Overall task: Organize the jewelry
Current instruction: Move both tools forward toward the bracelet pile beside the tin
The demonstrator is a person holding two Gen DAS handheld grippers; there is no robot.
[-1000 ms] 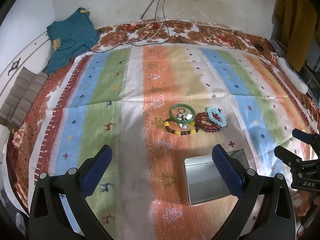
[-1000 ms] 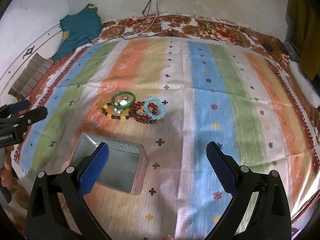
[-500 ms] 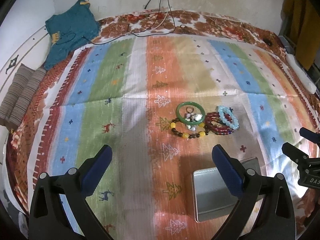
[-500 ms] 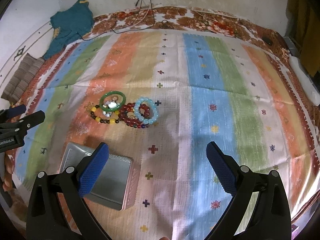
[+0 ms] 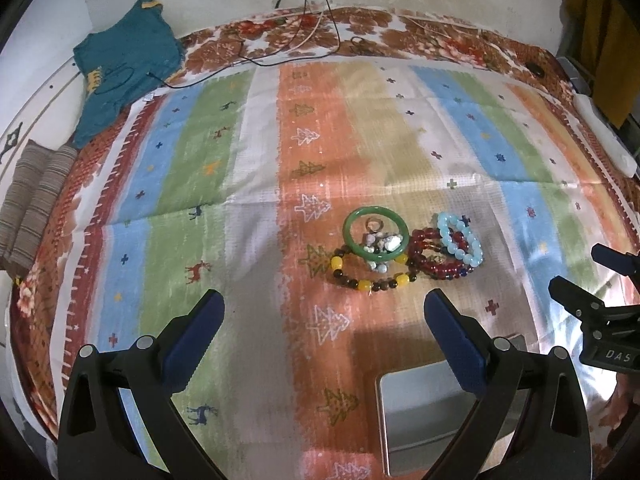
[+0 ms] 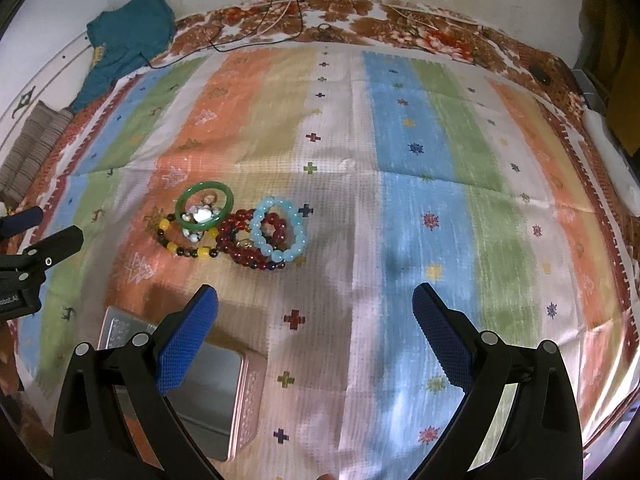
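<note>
A heap of jewelry lies on the striped cloth: a green bangle (image 5: pixel 376 236) (image 6: pixel 205 205) with small rings and stones inside it, a yellow-and-brown bead bracelet (image 5: pixel 370 276) (image 6: pixel 184 246), dark red bead bracelets (image 5: pixel 434 262) (image 6: pixel 242 248) and a pale blue bead bracelet (image 5: pixel 460 242) (image 6: pixel 278 232). An open metal tin (image 5: pixel 420 412) (image 6: pixel 208 392) sits nearer than the heap. My left gripper (image 5: pixel 324 322) is open, short of the jewelry. My right gripper (image 6: pixel 316 314) is open, to the right of the tin, nothing between its fingers.
The striped cloth (image 5: pixel 192 168) covers a floral bedspread (image 5: pixel 384 36). A teal garment (image 5: pixel 124 64) and cables (image 5: pixel 304 8) lie at the back, a striped folded cloth (image 5: pixel 32 196) at the left edge, a white object (image 5: pixel 604 140) at the right.
Both grippers have moved forward toward the jewelry; the heap sits lower and larger in each view, and the tin has slid toward the bottom edge. Both stay open.
</note>
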